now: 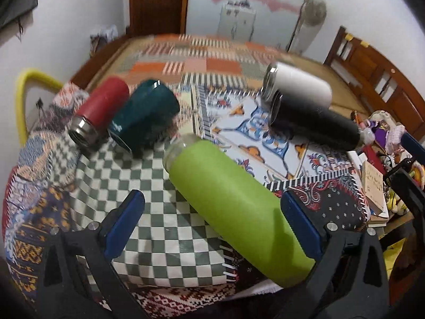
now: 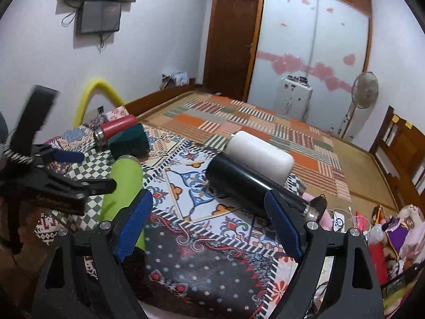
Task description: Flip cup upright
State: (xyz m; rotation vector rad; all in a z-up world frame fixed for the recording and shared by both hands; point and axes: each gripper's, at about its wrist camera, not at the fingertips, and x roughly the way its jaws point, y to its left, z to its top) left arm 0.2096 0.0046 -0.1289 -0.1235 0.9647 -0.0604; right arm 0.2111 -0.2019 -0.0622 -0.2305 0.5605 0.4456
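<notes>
Several cups lie on their sides on a patterned cloth. A lime green cup [image 1: 236,202] lies between the blue pads of my open left gripper [image 1: 212,212], its mouth pointing away; the pads stand apart from it. It also shows in the right wrist view [image 2: 119,188]. A red cup [image 1: 102,109] and a dark teal cup [image 1: 144,118] lie at far left. A white cup [image 1: 300,85] and a black cup [image 1: 313,123] lie at right. My right gripper [image 2: 208,207] is open and empty, near the black cup [image 2: 244,183].
The cloth-covered table [image 2: 207,260] stands in front of a bed with a striped patchwork cover [image 2: 255,125]. Toys, books and cables crowd the right edge [image 1: 379,175]. A yellow foam tube [image 2: 90,93] arches at back left. My left gripper shows at left in the right wrist view [image 2: 66,170].
</notes>
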